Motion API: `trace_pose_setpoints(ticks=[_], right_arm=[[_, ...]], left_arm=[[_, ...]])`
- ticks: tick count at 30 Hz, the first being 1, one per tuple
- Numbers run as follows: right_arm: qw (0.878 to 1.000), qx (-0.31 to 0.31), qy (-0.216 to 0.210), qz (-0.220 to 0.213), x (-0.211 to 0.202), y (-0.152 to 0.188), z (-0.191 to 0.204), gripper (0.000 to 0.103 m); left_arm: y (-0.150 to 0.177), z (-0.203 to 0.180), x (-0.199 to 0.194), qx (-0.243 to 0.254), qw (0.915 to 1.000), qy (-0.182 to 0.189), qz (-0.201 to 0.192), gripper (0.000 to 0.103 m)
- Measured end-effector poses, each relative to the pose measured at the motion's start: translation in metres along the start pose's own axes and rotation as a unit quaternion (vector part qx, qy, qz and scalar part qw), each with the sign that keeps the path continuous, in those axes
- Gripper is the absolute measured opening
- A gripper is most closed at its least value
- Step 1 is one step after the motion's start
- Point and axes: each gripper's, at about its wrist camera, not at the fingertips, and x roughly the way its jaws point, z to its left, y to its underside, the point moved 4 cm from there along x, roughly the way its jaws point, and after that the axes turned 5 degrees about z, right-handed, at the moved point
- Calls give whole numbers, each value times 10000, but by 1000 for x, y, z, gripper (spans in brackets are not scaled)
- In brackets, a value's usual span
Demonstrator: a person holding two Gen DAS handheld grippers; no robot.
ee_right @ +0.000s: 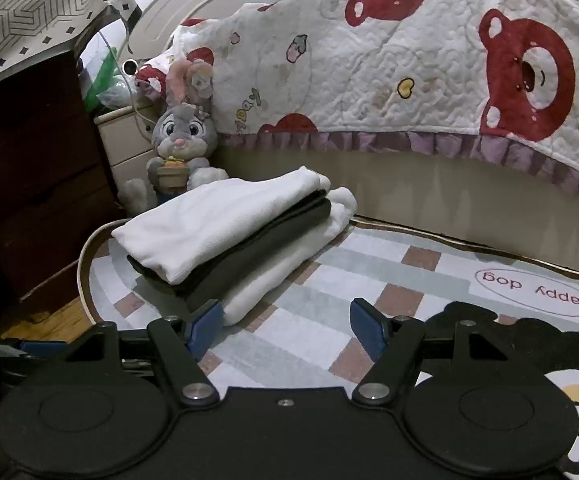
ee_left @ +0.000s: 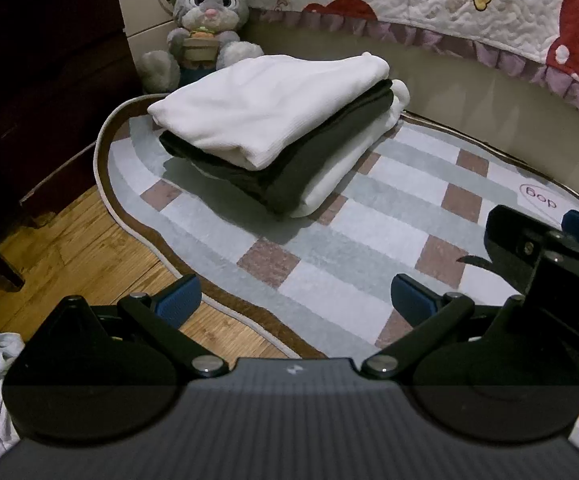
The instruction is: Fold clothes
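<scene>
Jaws of both grippers wide, empty

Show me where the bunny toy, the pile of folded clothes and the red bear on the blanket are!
bunny toy (ee_right: 182,136): right wrist view, on its face.
pile of folded clothes (ee_left: 265,108): left wrist view, on the white top layer.
red bear (ee_right: 529,76): right wrist view, on the bear's head printed on the blanket.

soft matt cloth stack; woven rug; glossy wood floor.
</scene>
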Motion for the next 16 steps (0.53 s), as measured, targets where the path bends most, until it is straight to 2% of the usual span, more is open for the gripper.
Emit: trace_pose_setpoints(ticks=[16], right_arm=[[10000,68,40,-4,3,6,-9,79]], left_arm=[[1,-5,5,96,9999,-44,75,103]])
